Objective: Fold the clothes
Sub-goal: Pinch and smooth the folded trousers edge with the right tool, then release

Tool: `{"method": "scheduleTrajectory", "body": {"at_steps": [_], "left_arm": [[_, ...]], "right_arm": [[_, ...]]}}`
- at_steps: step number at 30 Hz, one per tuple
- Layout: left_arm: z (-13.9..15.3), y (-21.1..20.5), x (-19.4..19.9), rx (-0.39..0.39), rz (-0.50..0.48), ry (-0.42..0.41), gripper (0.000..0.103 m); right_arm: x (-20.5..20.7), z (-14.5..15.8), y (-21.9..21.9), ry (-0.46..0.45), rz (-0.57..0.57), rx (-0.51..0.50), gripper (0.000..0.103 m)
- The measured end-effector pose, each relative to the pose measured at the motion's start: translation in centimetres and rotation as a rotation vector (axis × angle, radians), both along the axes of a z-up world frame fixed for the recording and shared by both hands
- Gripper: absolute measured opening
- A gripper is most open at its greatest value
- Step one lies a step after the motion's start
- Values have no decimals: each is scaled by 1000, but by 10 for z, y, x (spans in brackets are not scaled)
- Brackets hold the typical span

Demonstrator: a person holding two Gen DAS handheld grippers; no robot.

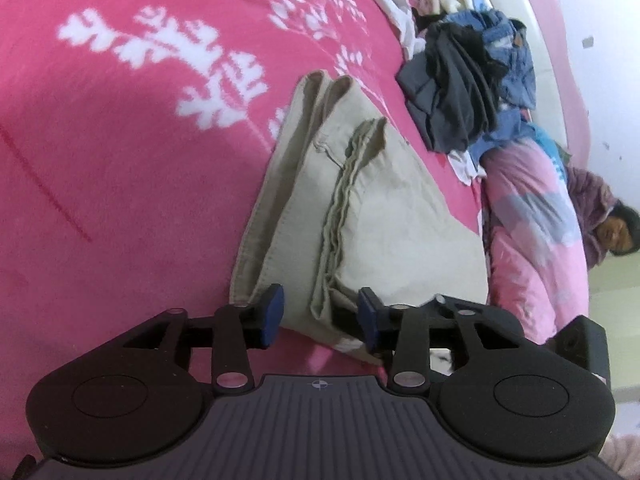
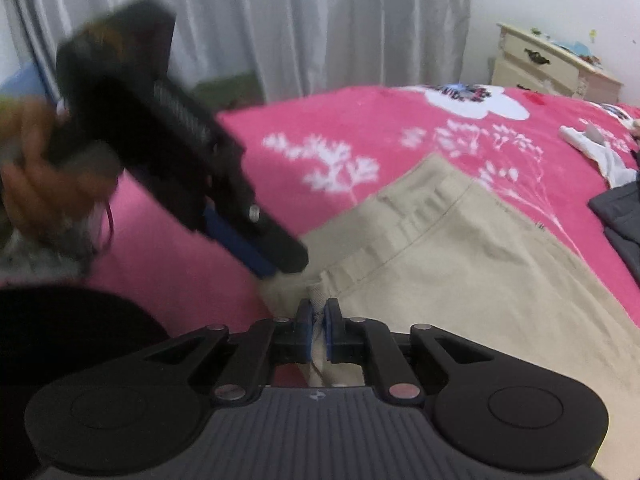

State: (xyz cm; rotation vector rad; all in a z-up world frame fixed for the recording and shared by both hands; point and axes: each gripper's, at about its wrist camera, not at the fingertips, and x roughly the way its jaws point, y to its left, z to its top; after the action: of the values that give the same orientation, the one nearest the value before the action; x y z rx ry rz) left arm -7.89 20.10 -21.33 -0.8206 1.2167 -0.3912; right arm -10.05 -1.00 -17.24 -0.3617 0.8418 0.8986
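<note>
Two hand-held grippers: both set at the near edge of the khaki trousers [image 1: 360,216]; trousers lie half-folded on the pink bed [image 1: 120,160], long axis running away from both
Right hand-held gripper [image 2: 316,330]: nearly closed; fabric edge pinched
Left hand-held gripper [image 1: 320,316]: half open; folded edge between pads, grip not judged made

A pink bedspread with white flower print [image 2: 180,256] covers the bed; grey pleated curtains [image 2: 280,20] hang far behind, a cream wooden dresser [image 2: 552,66] stands far right.

Each camera sits on its own gripper and looks forward and downward along the fingers, close to the bed. The left wrist view faces along the pink bedspread [image 1: 120,140] toward a clothes pile [image 1: 472,84]. The right wrist view faces the curtain [image 2: 280,20]. Both views share the beige trousers [image 1: 380,216].
</note>
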Motion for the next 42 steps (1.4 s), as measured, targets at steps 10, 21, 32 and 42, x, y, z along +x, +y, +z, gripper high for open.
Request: {"method": "scheduleTrajectory", "body": {"at_steps": [10, 21, 32, 42], "left_arm": [[12, -26, 0, 139, -122, -62, 48], [20, -58, 1, 345, -169, -98, 48], [26, -81, -8, 470, -219, -129, 45], [24, -80, -6, 401, -181, -88, 44]], "right_arm": [[-14, 17, -30, 53, -91, 36, 43], [-1, 20, -117, 226, -492, 170, 43], [-1, 11, -134, 255, -526, 212, 43], [1, 11, -139, 248, -543, 230, 43]]}}
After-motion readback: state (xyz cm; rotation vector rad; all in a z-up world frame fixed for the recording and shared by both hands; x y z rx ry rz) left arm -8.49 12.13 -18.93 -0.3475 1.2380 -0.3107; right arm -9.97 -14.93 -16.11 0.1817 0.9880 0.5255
